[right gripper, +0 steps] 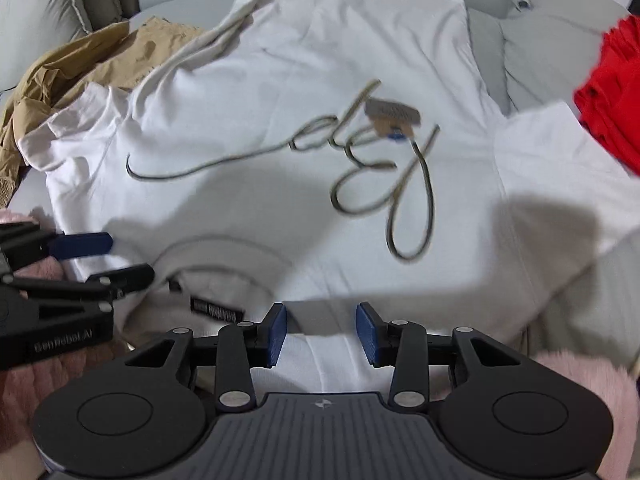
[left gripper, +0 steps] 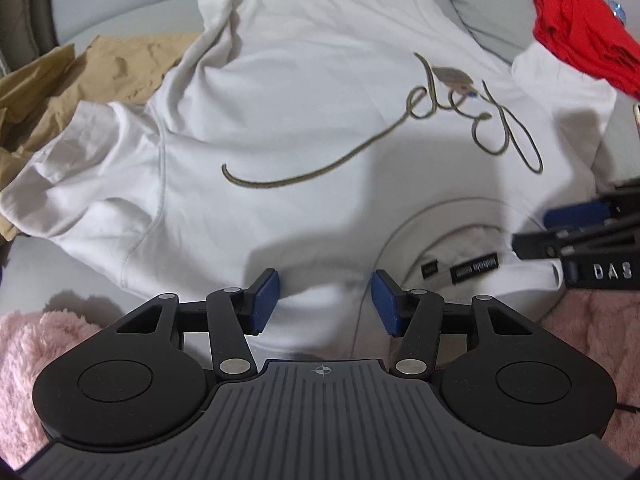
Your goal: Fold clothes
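A white T-shirt (left gripper: 300, 100) (right gripper: 260, 208) with looping gold script lies spread face up on a grey cushion. Its collar (left gripper: 404, 232) (right gripper: 224, 242), with a black label (left gripper: 476, 270) inside, is at the near edge. My left gripper (left gripper: 325, 300) hangs open over the near edge of the shirt, left of the collar, with only cloth below its blue pads. It shows again at the left of the right wrist view (right gripper: 108, 260). My right gripper (right gripper: 322, 332) is open above the shirt on the collar's right. In the left wrist view it sits by the collar (left gripper: 548, 230). Neither gripper holds cloth.
A crumpled tan garment (left gripper: 100, 72) (right gripper: 80, 76) lies at the far left, partly under the shirt's sleeve. A red garment (left gripper: 580, 28) (right gripper: 612, 100) is at the far right. Pink fluffy fabric (left gripper: 40, 340) (right gripper: 580, 380) lies along the near edge. A paper tag (left gripper: 452, 78) (right gripper: 392, 114) rests on the script.
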